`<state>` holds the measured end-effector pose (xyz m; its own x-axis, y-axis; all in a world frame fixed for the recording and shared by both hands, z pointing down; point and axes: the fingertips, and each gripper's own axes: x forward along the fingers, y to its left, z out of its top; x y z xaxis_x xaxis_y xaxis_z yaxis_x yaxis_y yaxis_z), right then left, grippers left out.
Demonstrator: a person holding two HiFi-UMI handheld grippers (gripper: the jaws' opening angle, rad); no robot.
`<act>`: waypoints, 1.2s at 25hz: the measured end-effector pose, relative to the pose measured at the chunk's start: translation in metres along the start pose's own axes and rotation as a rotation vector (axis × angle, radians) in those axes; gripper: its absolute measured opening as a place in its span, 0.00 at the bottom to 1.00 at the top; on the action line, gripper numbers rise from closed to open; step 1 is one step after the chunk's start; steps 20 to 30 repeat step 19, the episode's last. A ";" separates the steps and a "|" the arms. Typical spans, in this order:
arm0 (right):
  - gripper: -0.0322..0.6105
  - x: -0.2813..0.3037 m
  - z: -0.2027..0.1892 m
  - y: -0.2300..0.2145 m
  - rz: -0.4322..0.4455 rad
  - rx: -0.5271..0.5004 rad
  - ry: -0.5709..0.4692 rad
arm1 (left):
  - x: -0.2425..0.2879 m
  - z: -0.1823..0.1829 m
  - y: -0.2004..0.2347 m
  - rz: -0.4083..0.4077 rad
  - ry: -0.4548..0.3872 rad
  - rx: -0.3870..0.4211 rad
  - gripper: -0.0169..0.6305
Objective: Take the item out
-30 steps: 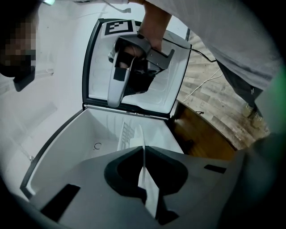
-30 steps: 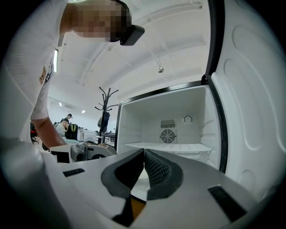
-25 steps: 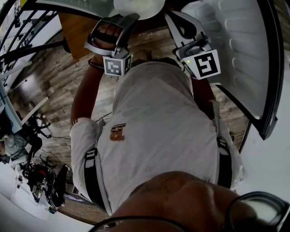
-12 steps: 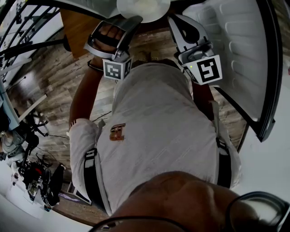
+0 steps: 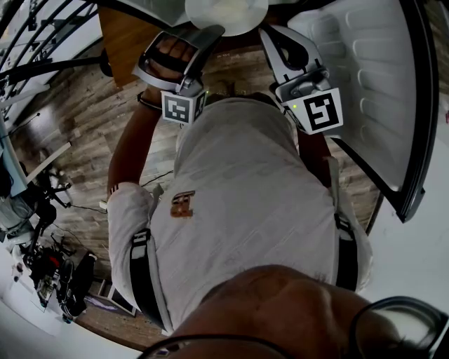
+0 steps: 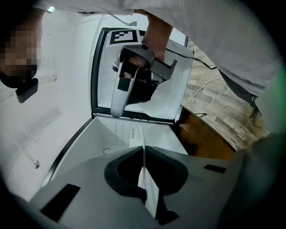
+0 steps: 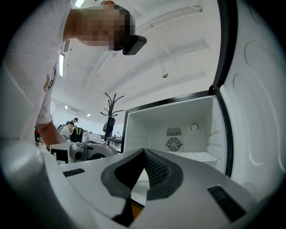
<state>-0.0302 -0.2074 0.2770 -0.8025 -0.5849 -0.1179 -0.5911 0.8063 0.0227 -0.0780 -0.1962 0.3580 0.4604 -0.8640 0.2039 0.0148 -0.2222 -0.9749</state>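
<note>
1. the left tongs point(image 6: 143, 151) are clenched on a thin white dish point(image 6: 149, 192). it stands edge-on between the pads and runs on past the tips.
2. in the head view that dish point(image 5: 219, 10) is a pale round shape at the top edge. it lies between the tips of both tongs and left of the open fridge door point(image 5: 372, 84).
3. the right tongs point(image 7: 144, 151) are clenched with the tips meeting and nothing between them. they are apart from the dish and point into the open fridge point(image 7: 147, 120).
4. only the left gripper view shows the dish in the grip. it also shows the right hand point(image 6: 154, 38) holding the right tongs in front of the door.
5. only the right gripper view shows the white inside of the fridge, with a fan grille point(image 7: 173, 144) on its back wall and a coat stand point(image 7: 111, 105) to the left of the fridge.
6. only the head view shows both marker cubes point(image 5: 182, 105) at once, above the wood floor point(image 5: 77, 119).
7. count: one dish, two tongs, two marker cubes, one fridge, one fan grille, one coat stand.
</note>
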 end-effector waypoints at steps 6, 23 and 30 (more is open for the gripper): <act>0.10 -0.005 0.005 0.005 0.006 -0.008 -0.005 | -0.005 0.004 0.001 0.002 0.006 0.003 0.07; 0.10 -0.003 -0.010 0.004 -0.009 0.005 0.003 | 0.000 0.001 -0.004 -0.001 -0.011 0.011 0.07; 0.10 -0.003 -0.010 0.004 -0.009 0.005 0.003 | 0.000 0.001 -0.004 -0.001 -0.011 0.011 0.07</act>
